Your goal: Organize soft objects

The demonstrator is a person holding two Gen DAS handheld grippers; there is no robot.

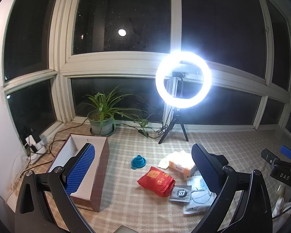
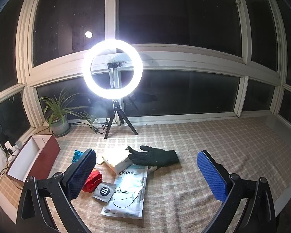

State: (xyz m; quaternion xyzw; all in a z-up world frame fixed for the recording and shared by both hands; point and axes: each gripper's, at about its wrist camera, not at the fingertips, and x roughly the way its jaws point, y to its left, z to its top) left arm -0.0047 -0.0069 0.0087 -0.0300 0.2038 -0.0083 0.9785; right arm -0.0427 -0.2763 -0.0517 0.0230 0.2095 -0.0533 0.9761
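A: While nothing is gripped yet, note the pile: red pouch (image 1: 157,180), grey sachet (image 1: 180,193), mask packet (image 2: 127,190), tissue pack (image 1: 181,165), black glove (image 2: 155,158), clustered mid-cloth, touching or overlapping.

B: Tongs?

A: Left gripper (image 1: 143,170) released, jaws wide, hovering between box and pile. Right gripper (image 2: 145,176) likewise released, above the mask packet.

B: Destination?

A: Probably the open brown box (image 1: 101,167) near the cloth's left edge. Blue funnel (image 1: 138,161) lies apart, between box and pile.

B: Advice?

A: Start with the pouch; pinch its bunched fold, lift straight, so the sachet touching it isn't dragged along.
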